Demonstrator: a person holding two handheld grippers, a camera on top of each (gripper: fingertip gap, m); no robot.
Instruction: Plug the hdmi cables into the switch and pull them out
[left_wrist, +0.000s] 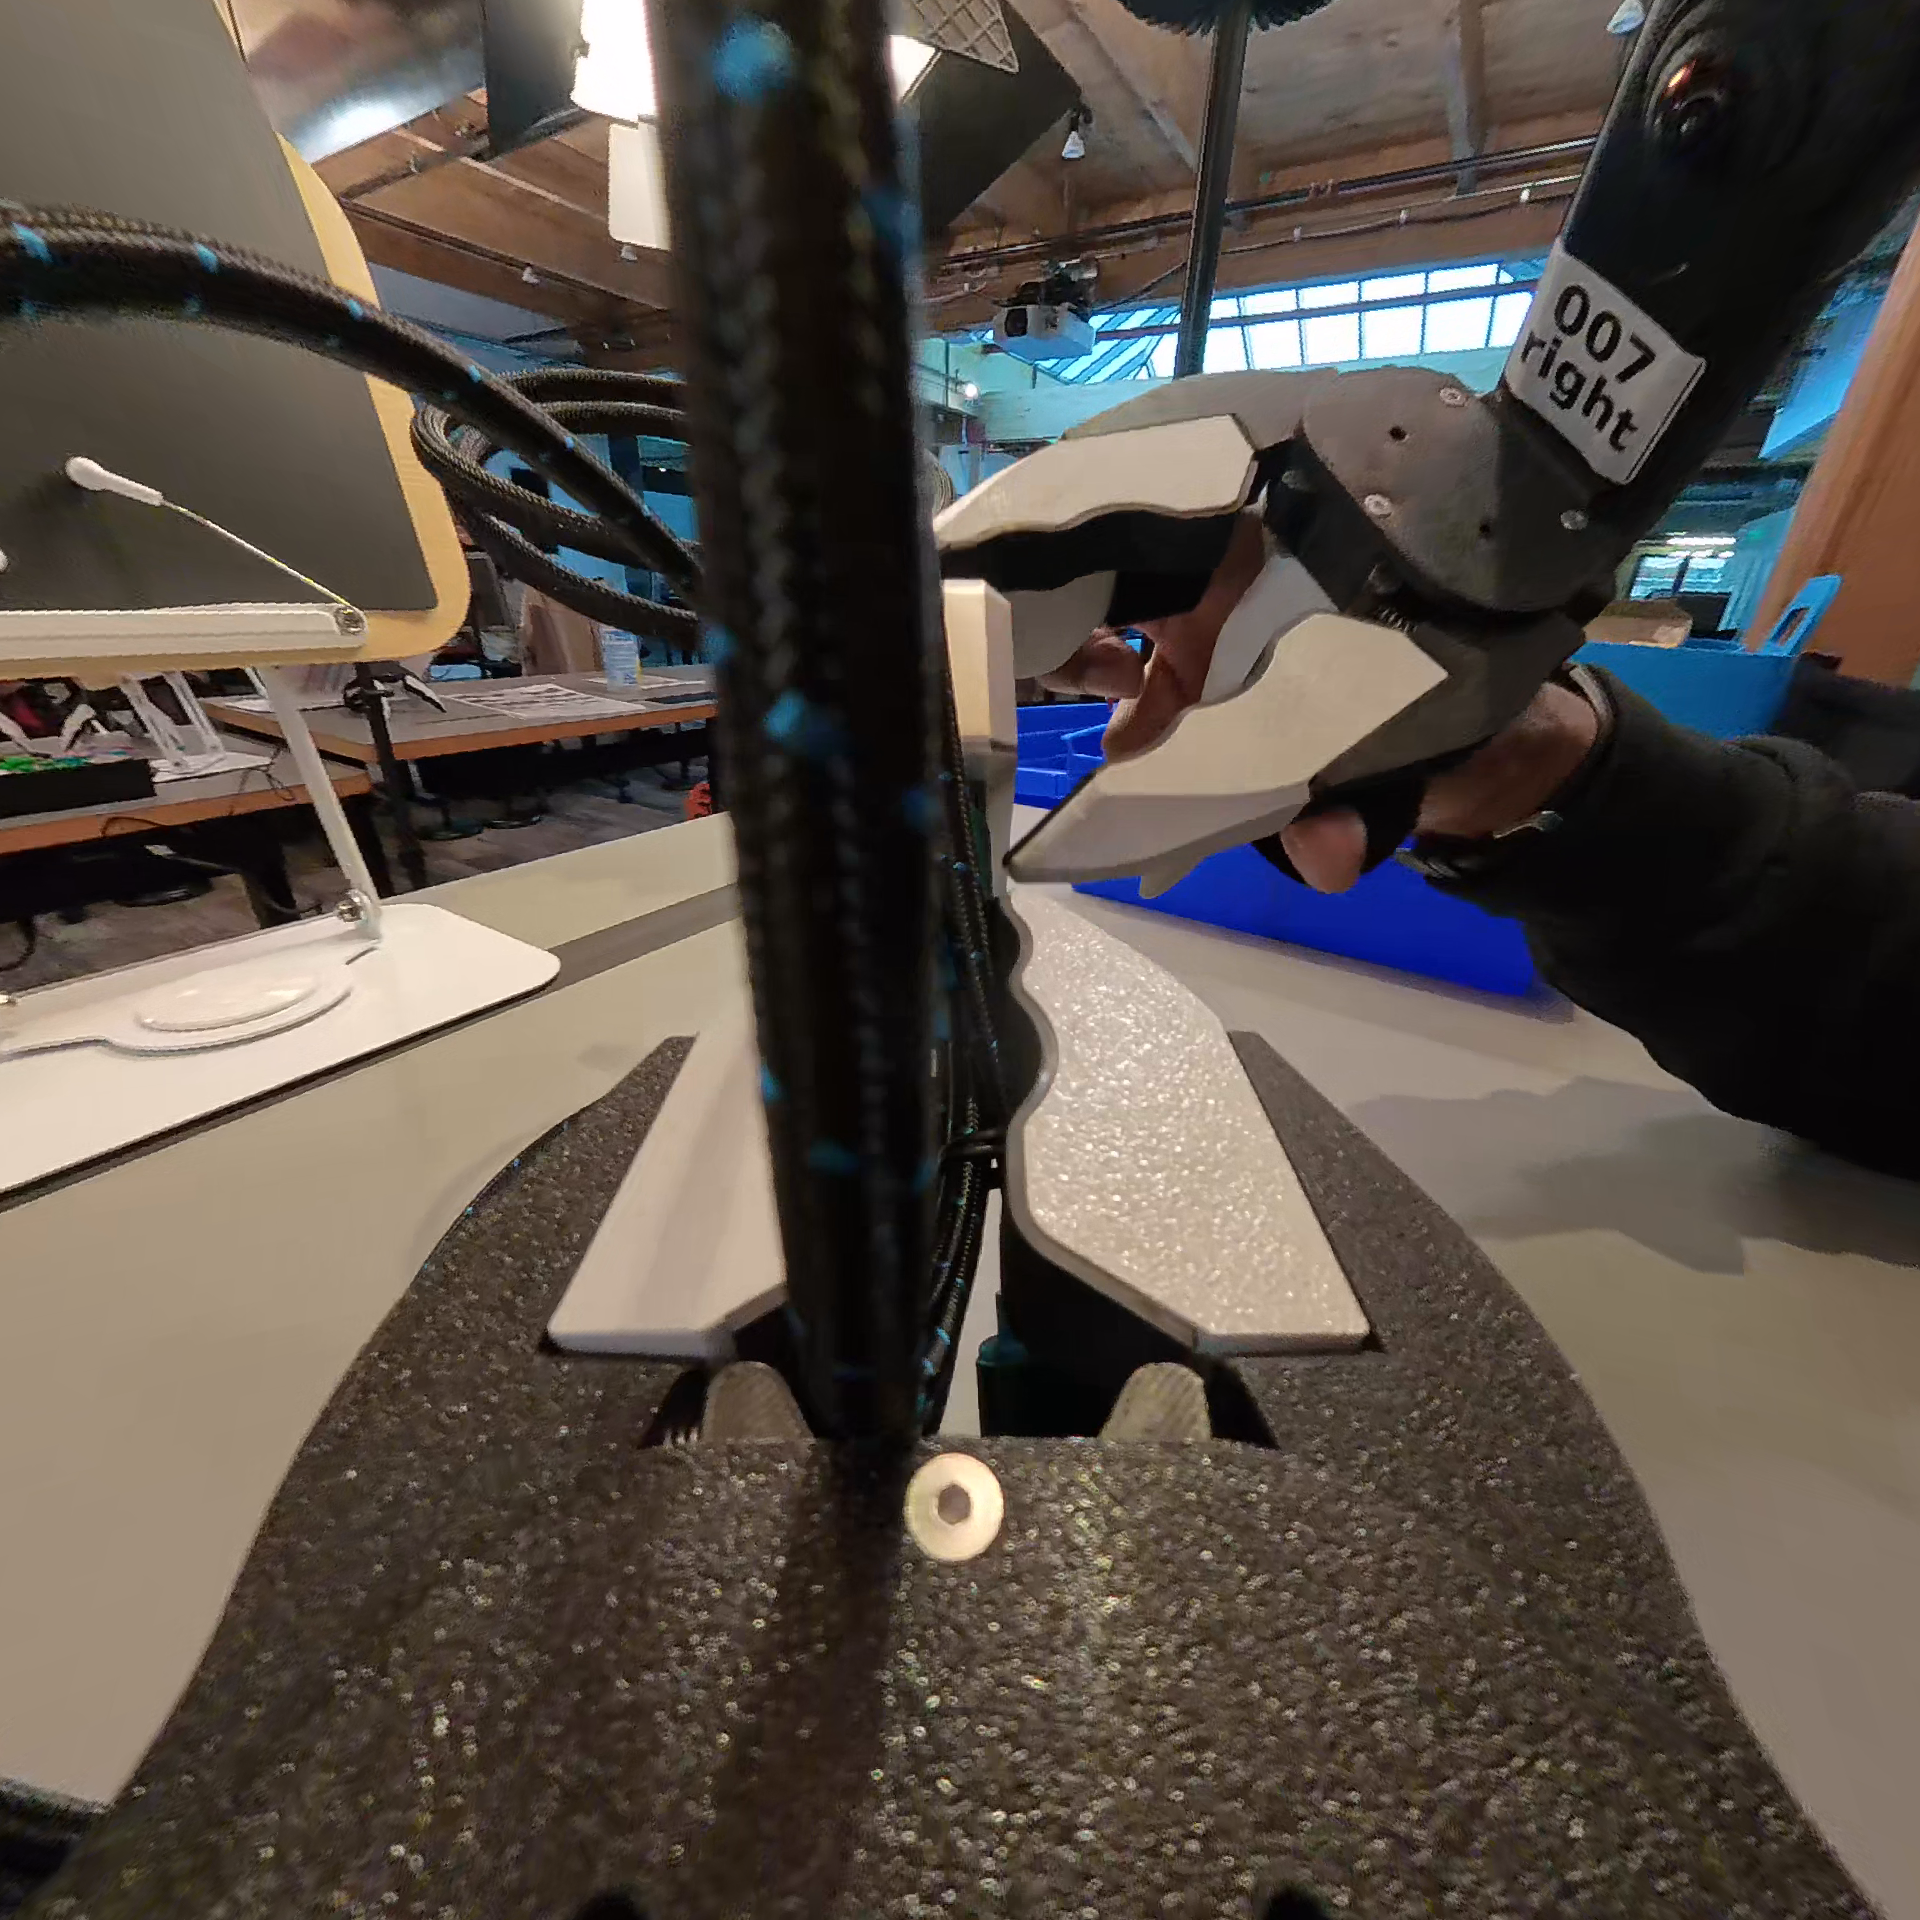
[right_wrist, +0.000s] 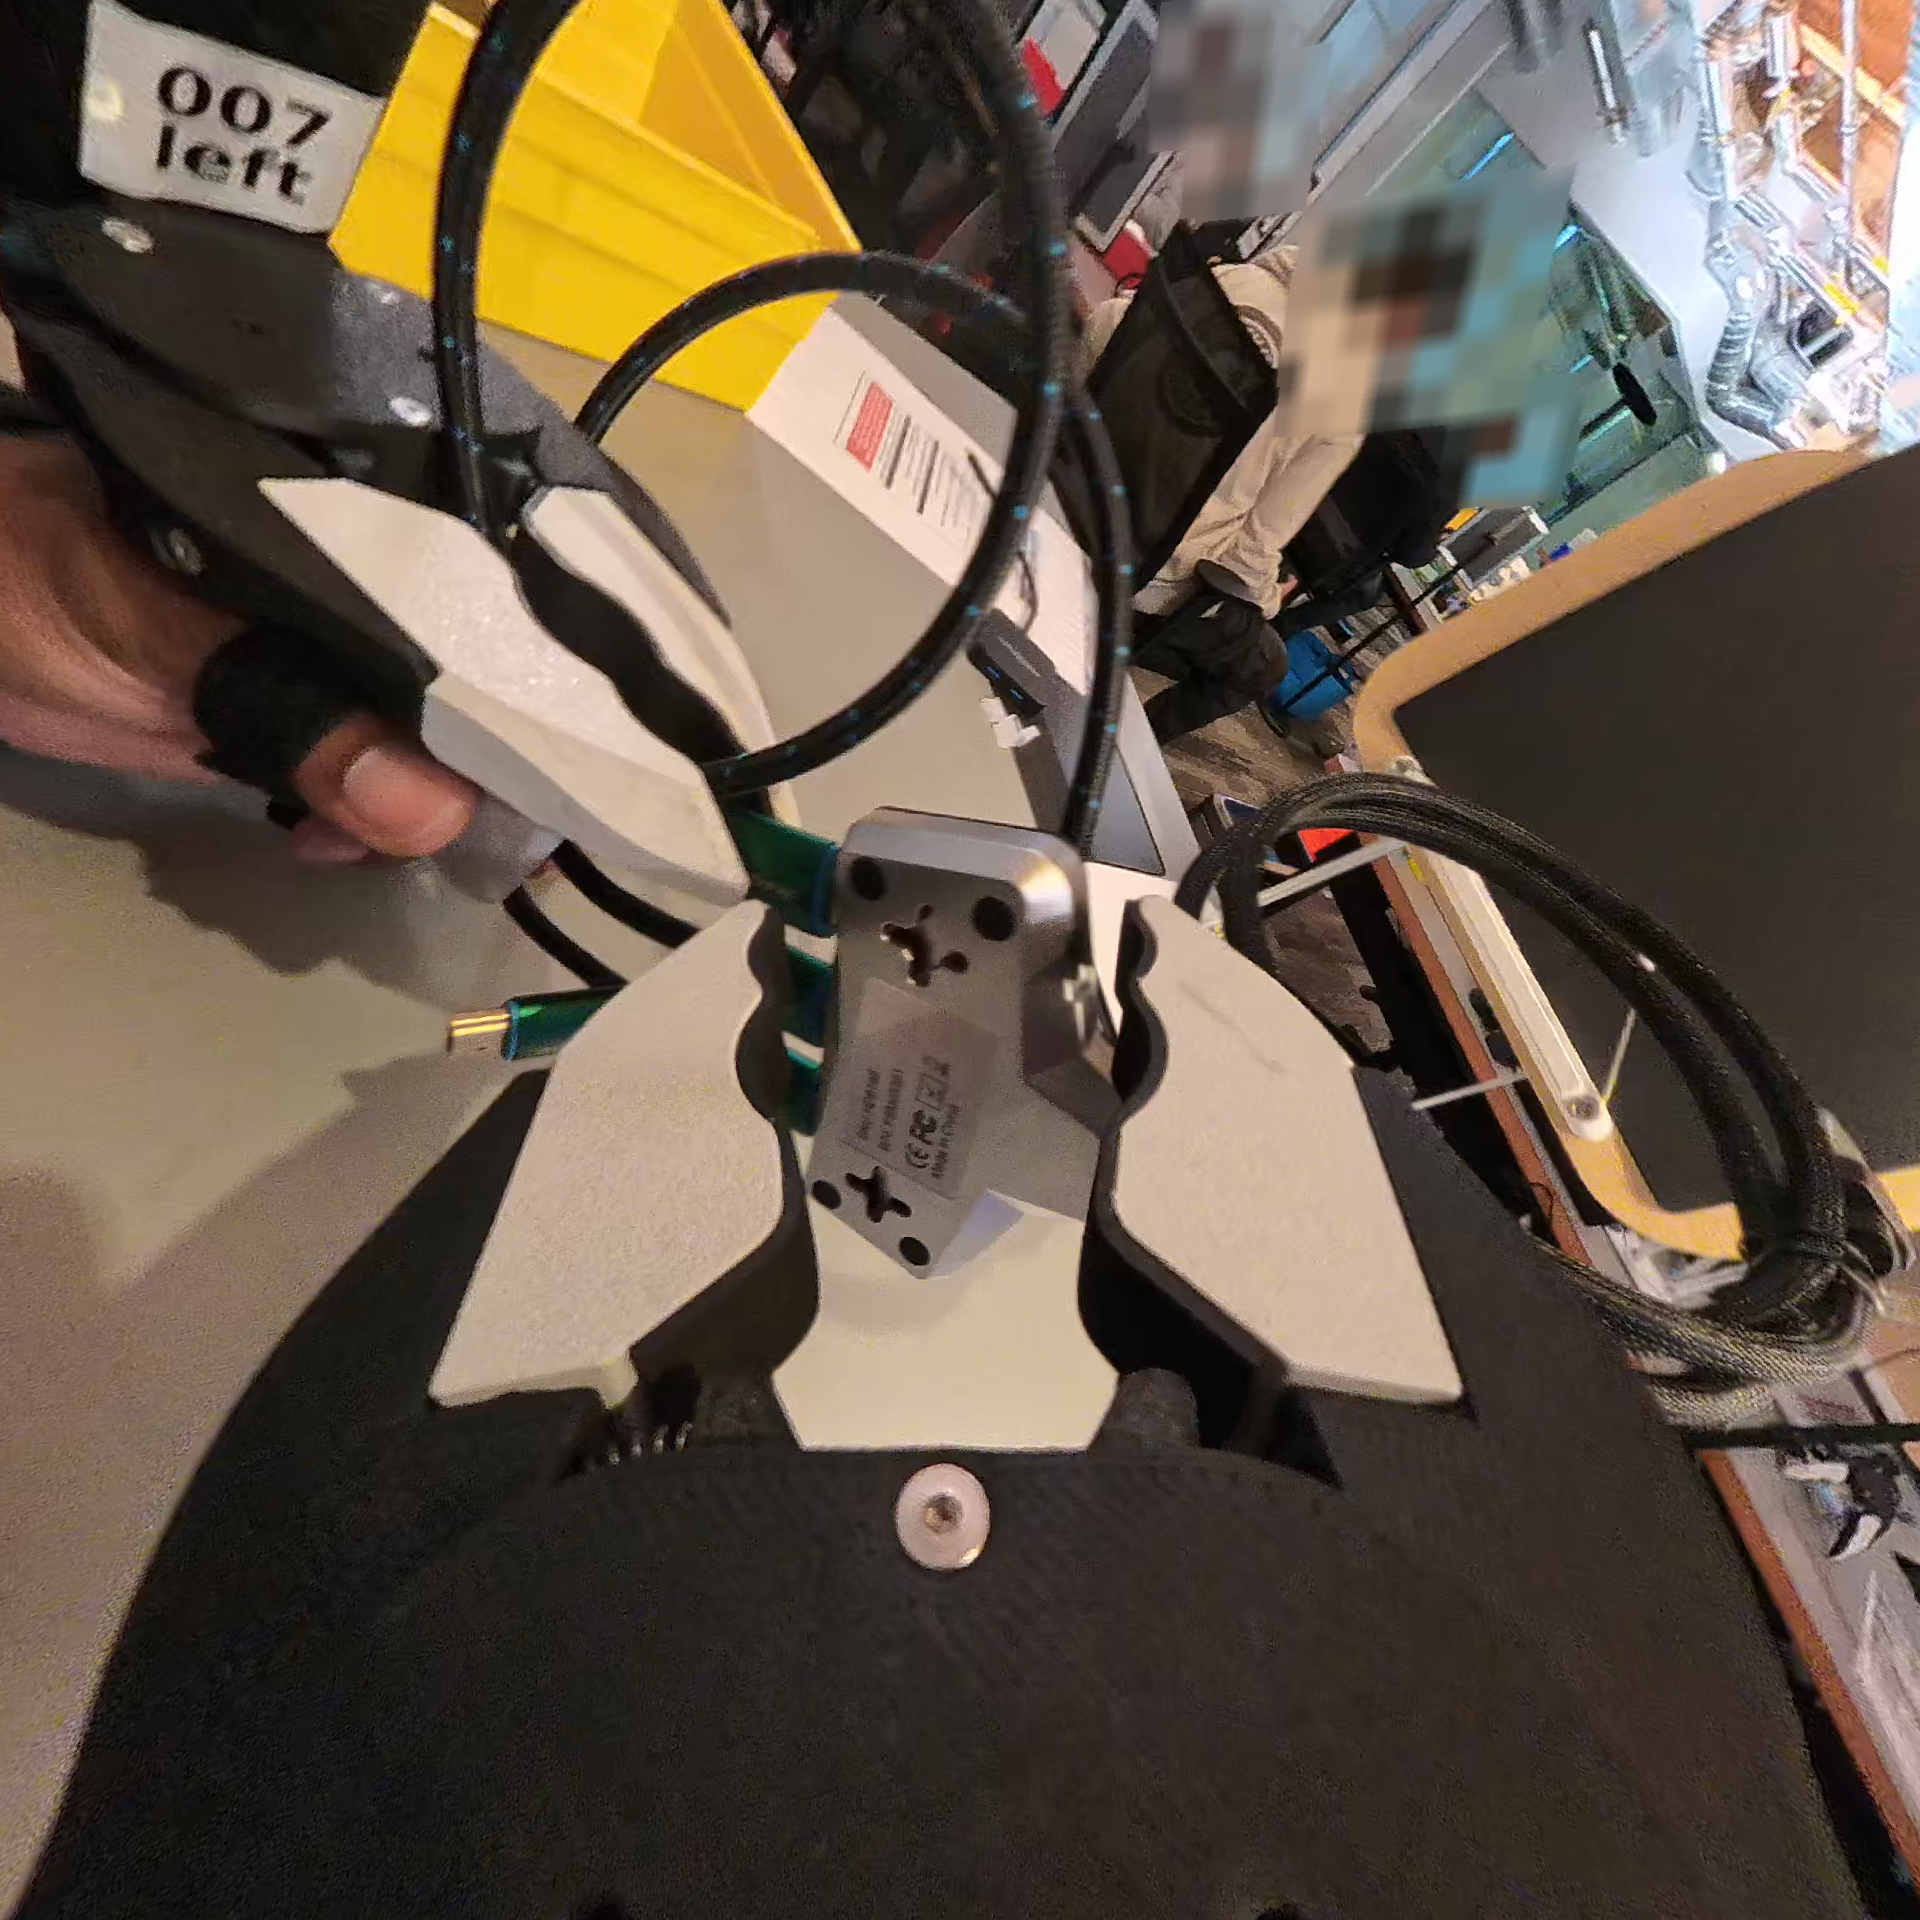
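Gripping the grey switch (right_wrist: 961, 1049) between its closed fingers, the right gripper (right_wrist: 940, 1039) faces the left gripper (right_wrist: 665, 821), clamped on a braided HDMI cable (right_wrist: 748, 769).

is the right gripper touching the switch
Touching. The right wrist view shows the right gripper with its fingers pressed against both sides of the grey switch, holding it off the table.

Grey metal switch (right_wrist: 951, 1049) tilted underside-up, green-ended braided HDMI cables (right_wrist: 800, 883) plugged into its left edge.
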